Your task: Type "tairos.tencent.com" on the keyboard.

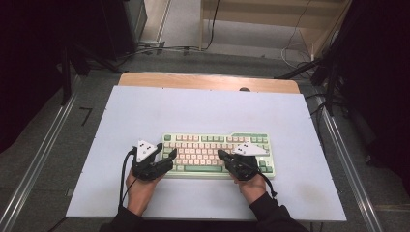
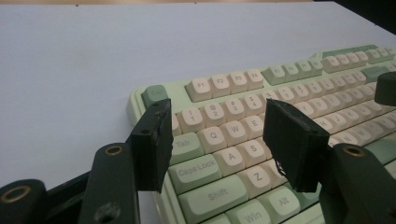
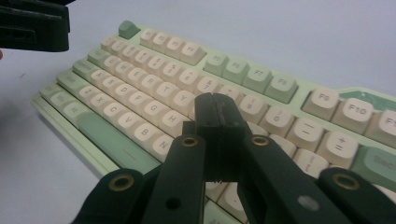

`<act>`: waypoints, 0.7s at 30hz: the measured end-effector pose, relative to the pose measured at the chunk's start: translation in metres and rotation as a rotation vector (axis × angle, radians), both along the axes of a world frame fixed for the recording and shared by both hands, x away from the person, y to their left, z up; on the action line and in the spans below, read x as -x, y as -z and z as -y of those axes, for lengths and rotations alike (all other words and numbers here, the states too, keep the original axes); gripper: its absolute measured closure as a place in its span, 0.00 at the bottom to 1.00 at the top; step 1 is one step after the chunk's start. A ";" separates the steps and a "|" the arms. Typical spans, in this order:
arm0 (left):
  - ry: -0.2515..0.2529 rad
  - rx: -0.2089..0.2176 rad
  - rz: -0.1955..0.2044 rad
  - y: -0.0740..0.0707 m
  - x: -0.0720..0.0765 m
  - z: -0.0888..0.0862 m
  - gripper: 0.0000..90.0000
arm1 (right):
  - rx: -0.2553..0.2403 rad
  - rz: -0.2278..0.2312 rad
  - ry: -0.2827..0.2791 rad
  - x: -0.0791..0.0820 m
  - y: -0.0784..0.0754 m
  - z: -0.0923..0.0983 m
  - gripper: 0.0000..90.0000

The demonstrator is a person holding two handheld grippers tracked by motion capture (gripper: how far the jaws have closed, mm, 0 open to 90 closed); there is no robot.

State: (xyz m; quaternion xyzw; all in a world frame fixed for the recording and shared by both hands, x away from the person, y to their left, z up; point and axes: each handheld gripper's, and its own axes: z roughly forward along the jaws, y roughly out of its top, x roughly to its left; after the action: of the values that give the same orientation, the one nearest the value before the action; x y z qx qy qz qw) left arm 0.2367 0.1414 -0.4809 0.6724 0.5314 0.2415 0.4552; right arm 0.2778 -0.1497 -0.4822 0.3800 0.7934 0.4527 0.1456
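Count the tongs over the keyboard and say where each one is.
2. The open left black tongs sit over the left end of the pale green and cream keyboard; the shut right black tongs sit over its middle-right keys.
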 end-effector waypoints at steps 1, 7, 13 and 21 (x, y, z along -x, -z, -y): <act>-0.004 0.000 -0.002 0.000 0.001 -0.002 0.48 | 0.001 -0.003 -0.004 0.000 0.000 -0.002 0.97; -0.028 0.002 -0.002 0.000 0.007 -0.009 0.48 | 0.016 -0.013 -0.036 -0.002 0.003 -0.013 0.97; -0.039 0.001 -0.006 0.001 0.009 -0.012 0.48 | 0.043 -0.035 -0.057 -0.002 0.007 -0.021 0.97; -0.038 0.002 -0.007 0.001 0.009 -0.011 0.48 | 0.067 -0.054 -0.081 -0.001 0.010 -0.025 0.97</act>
State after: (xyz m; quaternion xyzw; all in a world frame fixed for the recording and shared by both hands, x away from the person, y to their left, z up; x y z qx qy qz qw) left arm 0.2278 0.1526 -0.4819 0.6627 0.5457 0.2473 0.4494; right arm 0.2784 -0.1251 -0.4922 0.3546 0.8266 0.4208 0.1182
